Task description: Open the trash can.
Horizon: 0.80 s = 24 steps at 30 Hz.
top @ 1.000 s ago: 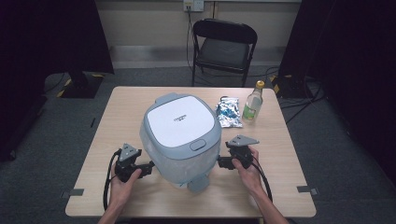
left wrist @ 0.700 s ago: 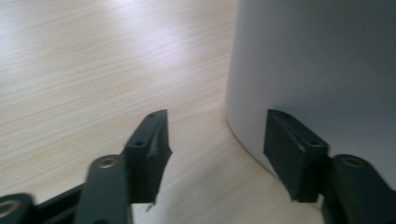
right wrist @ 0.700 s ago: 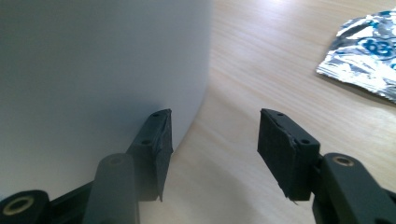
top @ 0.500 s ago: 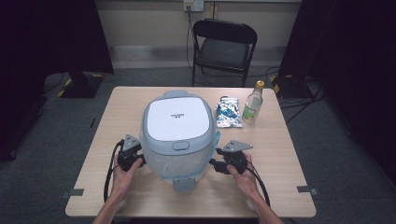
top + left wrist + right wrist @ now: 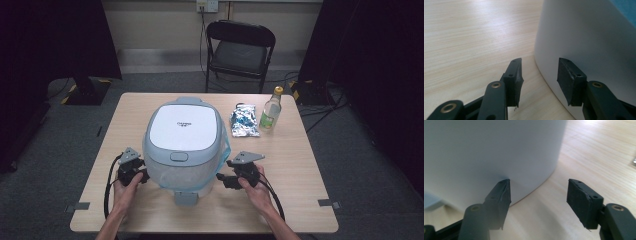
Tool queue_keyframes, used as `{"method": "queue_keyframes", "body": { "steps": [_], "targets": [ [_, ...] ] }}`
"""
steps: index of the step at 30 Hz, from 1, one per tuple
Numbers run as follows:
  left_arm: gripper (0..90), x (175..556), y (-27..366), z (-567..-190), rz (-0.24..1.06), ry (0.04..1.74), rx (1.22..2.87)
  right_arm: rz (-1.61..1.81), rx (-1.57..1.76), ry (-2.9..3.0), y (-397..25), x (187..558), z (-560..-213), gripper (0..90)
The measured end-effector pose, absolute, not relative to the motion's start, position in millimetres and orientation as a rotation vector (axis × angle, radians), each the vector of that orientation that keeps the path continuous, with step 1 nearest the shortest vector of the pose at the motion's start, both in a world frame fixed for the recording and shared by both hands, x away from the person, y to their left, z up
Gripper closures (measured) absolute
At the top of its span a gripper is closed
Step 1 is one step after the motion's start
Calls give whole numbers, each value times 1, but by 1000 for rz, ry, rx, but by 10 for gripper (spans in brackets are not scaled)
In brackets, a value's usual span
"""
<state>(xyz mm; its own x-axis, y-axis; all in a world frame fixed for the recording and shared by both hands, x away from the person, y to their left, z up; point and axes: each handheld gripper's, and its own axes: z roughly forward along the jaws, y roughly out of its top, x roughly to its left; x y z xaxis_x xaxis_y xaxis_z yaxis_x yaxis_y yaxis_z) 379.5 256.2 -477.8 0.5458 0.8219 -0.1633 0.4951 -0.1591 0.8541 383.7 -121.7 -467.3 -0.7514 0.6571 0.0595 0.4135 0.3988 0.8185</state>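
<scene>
1. The rice cooker (image 5: pixel 183 145) hid the table (image 5: pixel 310 170) behind it and the tip of my left gripper (image 5: pixel 142 176).
2. In both gripper views its white wall ran past the frame edges.
3. The lid's lettering was too small to read.
4. The bottle (image 5: pixel 270 111) label was unreadable.

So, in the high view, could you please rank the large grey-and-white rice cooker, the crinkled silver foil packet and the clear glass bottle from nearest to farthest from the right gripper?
1. Large grey-and-white rice cooker, just beside the right gripper, towards the table's middle.
2. Crinkled silver foil packet, beyond the gripper.
3. Clear glass bottle, far-right, just past the packet.
</scene>
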Motion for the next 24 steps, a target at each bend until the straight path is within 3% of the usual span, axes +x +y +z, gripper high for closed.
{"method": "queue_keyframes", "body": {
  "steps": [6,15,22,24],
  "targets": [
    [523,374,260,-477,398,1063,1817,1269,996,2323,-119,399,-464,430],
    [589,369,265,-474,366,1066,1822,1302,965,2343,-114,404,-464,519],
    [561,363,273,-474,375,1075,1824,1300,949,2364,-106,408,-463,518],
    [511,363,273,-474,386,1090,1827,1301,945,2366,-106,409,-463,494]
  ]
}}
